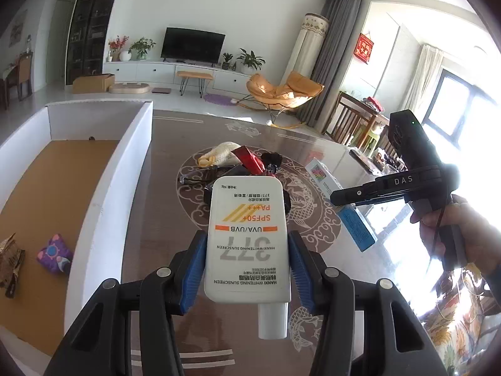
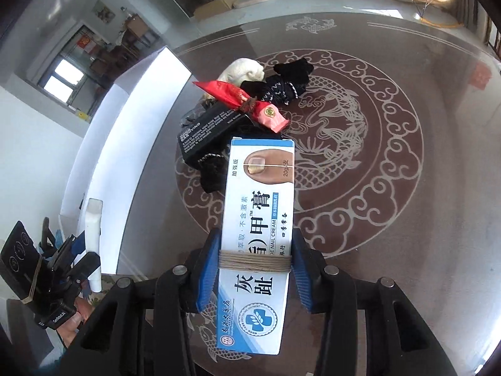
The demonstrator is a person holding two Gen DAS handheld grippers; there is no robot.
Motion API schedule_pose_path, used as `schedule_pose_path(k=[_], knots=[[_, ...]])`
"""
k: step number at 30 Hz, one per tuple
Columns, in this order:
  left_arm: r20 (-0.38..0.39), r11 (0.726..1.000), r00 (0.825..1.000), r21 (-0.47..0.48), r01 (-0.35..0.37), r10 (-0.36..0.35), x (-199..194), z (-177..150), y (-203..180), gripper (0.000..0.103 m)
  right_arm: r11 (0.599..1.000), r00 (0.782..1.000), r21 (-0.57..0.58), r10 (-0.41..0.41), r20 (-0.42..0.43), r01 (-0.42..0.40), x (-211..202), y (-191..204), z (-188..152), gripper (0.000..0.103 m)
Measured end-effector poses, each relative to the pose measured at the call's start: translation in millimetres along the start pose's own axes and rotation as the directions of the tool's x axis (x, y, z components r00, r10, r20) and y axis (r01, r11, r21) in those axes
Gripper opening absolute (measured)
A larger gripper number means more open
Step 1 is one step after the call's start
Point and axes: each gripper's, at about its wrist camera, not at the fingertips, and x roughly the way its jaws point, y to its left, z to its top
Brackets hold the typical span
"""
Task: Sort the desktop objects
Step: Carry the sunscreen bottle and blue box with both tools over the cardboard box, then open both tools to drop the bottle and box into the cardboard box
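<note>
My left gripper (image 1: 247,238) is shut on a white sunscreen tube (image 1: 247,219), blue pads on both its sides, cap end toward the camera. The tube hangs above the brown patterned table (image 1: 175,131). My right gripper (image 2: 256,235) is shut on a blue and white nail cream box (image 2: 260,188) with string wound round its middle. In the left wrist view this gripper (image 1: 344,195) sits at the right with the box (image 1: 357,225) under it. A pile on the table holds a red packet (image 2: 244,100), a black box (image 2: 206,128), black cloth (image 2: 281,84) and white cloth (image 2: 244,69).
A white-walled bin (image 1: 125,163) with a brown floor stands left of the pile; a purple item (image 1: 54,253) and a gold item (image 1: 11,257) lie inside. A small colourful box (image 1: 319,172) lies right of the pile. A hand (image 1: 469,235) holds the right gripper.
</note>
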Motion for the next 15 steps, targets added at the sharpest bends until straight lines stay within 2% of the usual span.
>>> schedule_pose_path(k=[4, 7, 12, 15], knots=[[0.041, 0.994, 0.995, -0.056, -0.092, 0.094, -30.6, 20.6, 49.8, 0.051, 0.991, 0.992, -0.064, 0.121, 0.038, -0.118, 13.5, 76.0, 34.7, 0.044], [0.026, 0.978, 0.982, -0.101, -0.182, 0.185, -44.1, 28.7, 96.1, 0.051, 0.975, 0.980, -0.114, 0.197, 0.027, -0.192, 27.5, 130.8, 51.9, 0.044], [-0.062, 0.932, 0.946, -0.163, -0.325, 0.319, -52.0, 20.6, 167.6, 0.051, 0.939, 0.961, -0.212, 0.277, -0.004, -0.271, 62.2, 227.8, 69.4, 0.044], [-0.126, 0.902, 0.921, -0.190, -0.387, 0.369, -45.7, 6.9, 197.6, 0.051, 0.922, 0.960, -0.274, 0.280, -0.015, -0.273, 89.1, 277.0, 74.7, 0.044]])
